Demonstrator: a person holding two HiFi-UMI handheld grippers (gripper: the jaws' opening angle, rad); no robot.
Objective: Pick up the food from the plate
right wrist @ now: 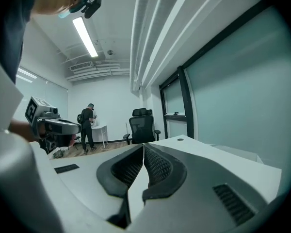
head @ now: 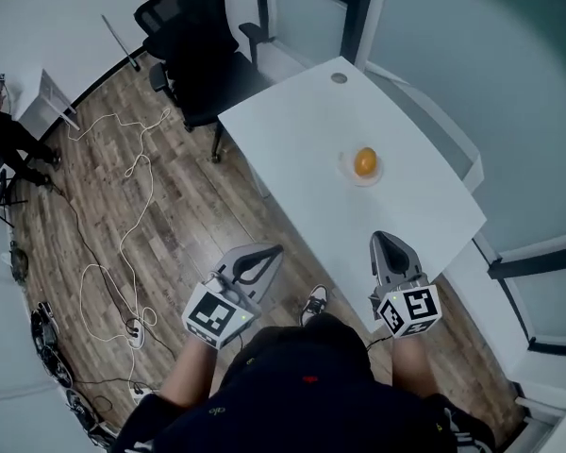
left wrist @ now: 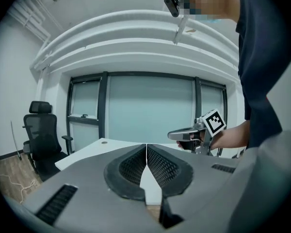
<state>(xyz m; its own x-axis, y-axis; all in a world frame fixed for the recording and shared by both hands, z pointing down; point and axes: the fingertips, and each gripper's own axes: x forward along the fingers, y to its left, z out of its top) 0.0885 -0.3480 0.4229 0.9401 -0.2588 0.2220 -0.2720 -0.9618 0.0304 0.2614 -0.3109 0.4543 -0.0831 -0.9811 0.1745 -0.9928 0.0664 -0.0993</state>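
Note:
An orange round piece of food (head: 365, 161) rests on a small clear plate (head: 346, 172) near the far right part of the white table (head: 302, 130). My left gripper (head: 268, 254) hangs over the floor just off the table's near edge, jaws shut and empty. My right gripper (head: 385, 243) hovers above the table's near right corner, well short of the plate, jaws shut with nothing held. In the left gripper view the shut jaws (left wrist: 146, 147) point across the table top, with the right gripper (left wrist: 170, 135) to the right. The right gripper view shows its shut jaws (right wrist: 143, 147).
A black office chair (head: 193, 41) stands at the table's far left end. White cables (head: 123, 187) trail over the wooden floor on the left. A round grommet (head: 339, 77) sits at the table's far end. A person (right wrist: 88, 125) stands at a distant desk. Glass walls border the right side.

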